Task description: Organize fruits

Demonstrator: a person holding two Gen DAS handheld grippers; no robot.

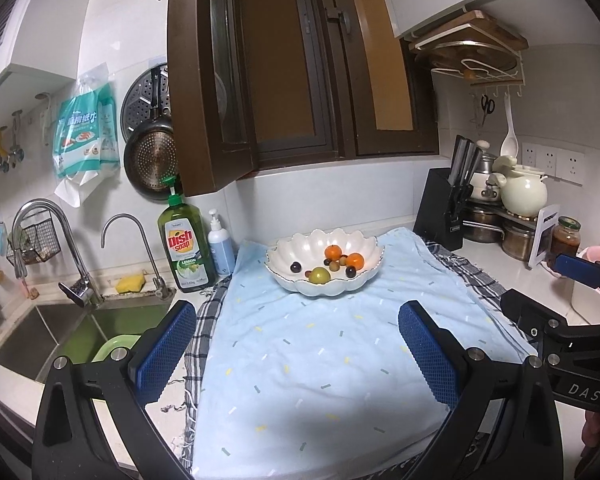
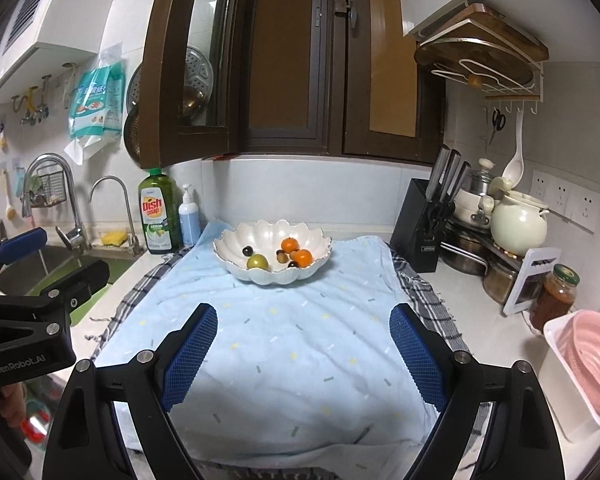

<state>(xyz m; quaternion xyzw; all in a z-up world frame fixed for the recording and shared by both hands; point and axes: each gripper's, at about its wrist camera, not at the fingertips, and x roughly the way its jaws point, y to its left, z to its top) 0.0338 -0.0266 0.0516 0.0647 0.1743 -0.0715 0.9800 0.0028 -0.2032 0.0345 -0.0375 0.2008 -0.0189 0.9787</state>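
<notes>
Fruits all sit in white scalloped bowl (image 1: pixel 324 264) at 12 o'clock on blue towel (image 1: pixel 320 360): two oranges (image 1: pixel 333 252), green fruit (image 1: pixel 319 275), dark small ones. None loose on tabletop (image 2: pixel 496 328); task looks nearly finished. Left gripper (image 1: pixel 296 354) spread, empty. Right gripper (image 2: pixel 302 354) spread, empty. Kitchen: sink (image 1: pixel 52 332) at 9 o'clock, knife block (image 1: pixel 444 212) at 2 o'clock.

A glossy glazed bowl (image 1: pixel 325 264) is seen on soft matt cloth (image 1: pixel 320 360). The taps (image 1: pixel 56 236) are of shiny metal. The tool pads (image 2: pixel 190 354) are covered with rough blue mesh.
</notes>
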